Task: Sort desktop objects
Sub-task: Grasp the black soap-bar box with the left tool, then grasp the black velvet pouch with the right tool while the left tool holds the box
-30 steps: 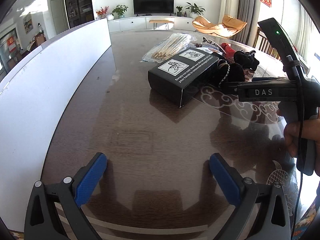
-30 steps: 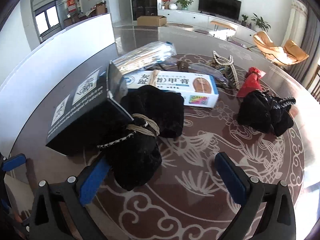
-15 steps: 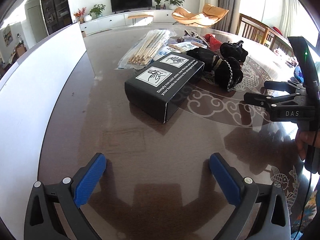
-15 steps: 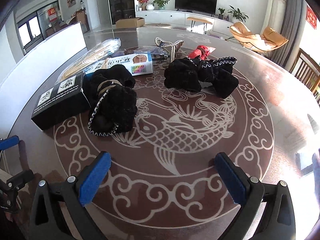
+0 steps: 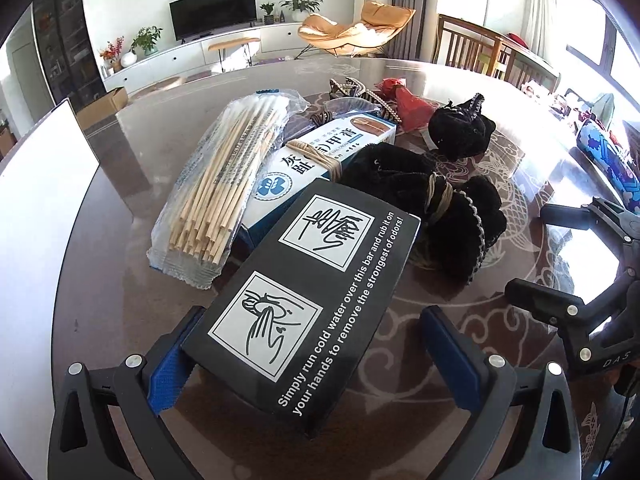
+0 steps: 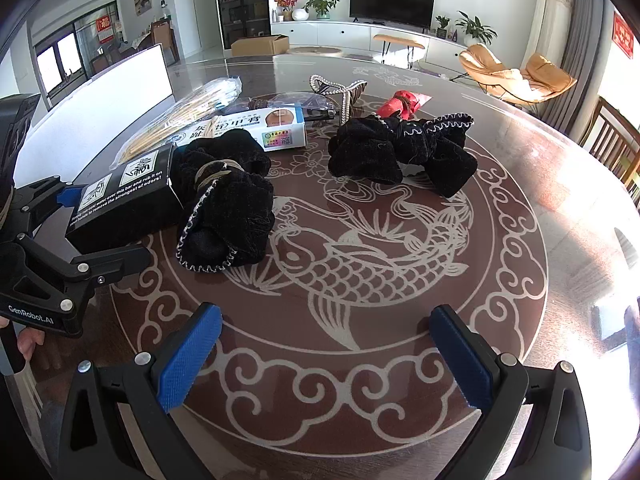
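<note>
A black box [image 5: 308, 300] with white hand-washing pictures lies on the round brown table [image 6: 400, 280]. My left gripper [image 5: 316, 356] is open with the box's near end between its fingers; its left finger is right at the box, the right finger stands apart. The box also shows in the right wrist view [image 6: 120, 200]. Behind it lie a white and blue box [image 5: 320, 160], a bag of wooden sticks [image 5: 228, 176] and a black fabric pouch [image 5: 448, 208]. My right gripper [image 6: 324, 356] is open and empty over the fish pattern, short of the pouches [image 6: 228, 208].
A second black pouch [image 6: 400, 152], a red bundle [image 6: 400, 106] and a pearl-trimmed clip [image 6: 340, 88] lie further back. A white board [image 5: 36, 240] stands along the table's left edge. Chairs stand beyond the table on the right.
My left gripper has moved forward to the black box, which now lies between its open fingers. My right gripper has pulled back from the pouches toward the table's near side.
</note>
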